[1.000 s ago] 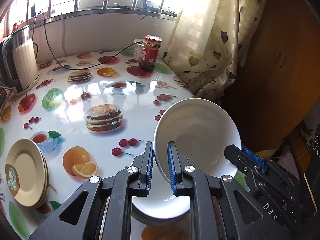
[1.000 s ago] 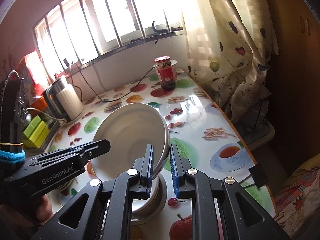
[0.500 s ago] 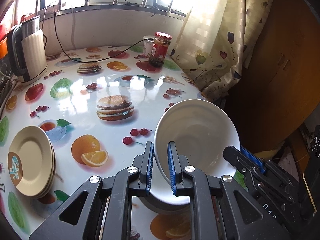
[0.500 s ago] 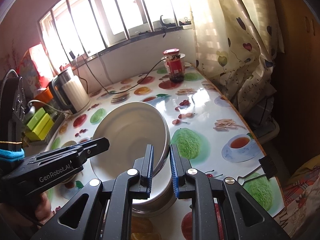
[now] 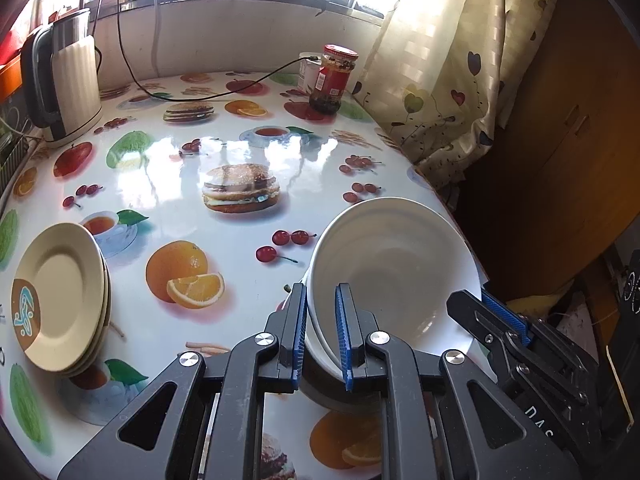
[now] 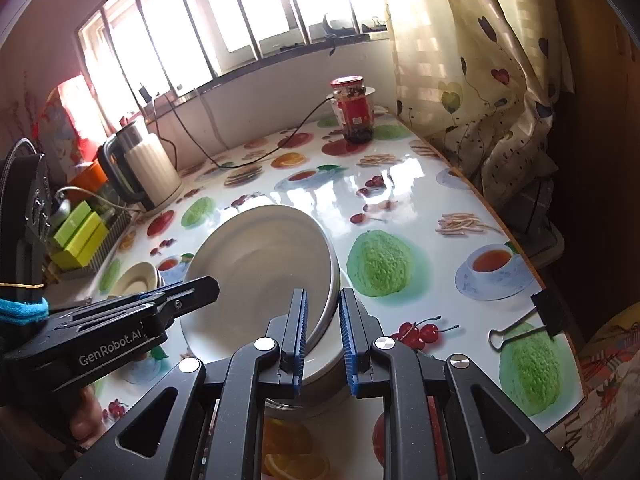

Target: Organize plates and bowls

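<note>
1. at nine o'clock in the left wrist view: stack of cream plates [image 5: 60, 296] flat on the fruit-print table [image 5: 168, 184], well apart from the bowls.
2. at eleven o'clock, far back: white kettle [image 5: 66, 84] by the wall, black cable [image 5: 208, 96] trailing across the table toward the red-lidded jar [image 5: 334, 80] at one o'clock.
3. at six o'clock: left tool [image 5: 322, 332] clenched on the near rim of the white bowl [image 5: 394, 264], blue pads on either side of the rim.
4. bowl tilted, hollow facing the camera, sitting above another bowl [image 5: 340, 396] on the table near its right edge; cannot tell whether the two touch.
5. at four o'clock: right tool [image 6: 324, 340] clenched on the opposite rim of the same white bowl, seen from its own camera at six o'clock.
6. at three o'clock in the right wrist view: black binder clip [image 6: 532, 320] on the table edge; heart-print curtain [image 6: 472, 80] at one o'clock.
</note>
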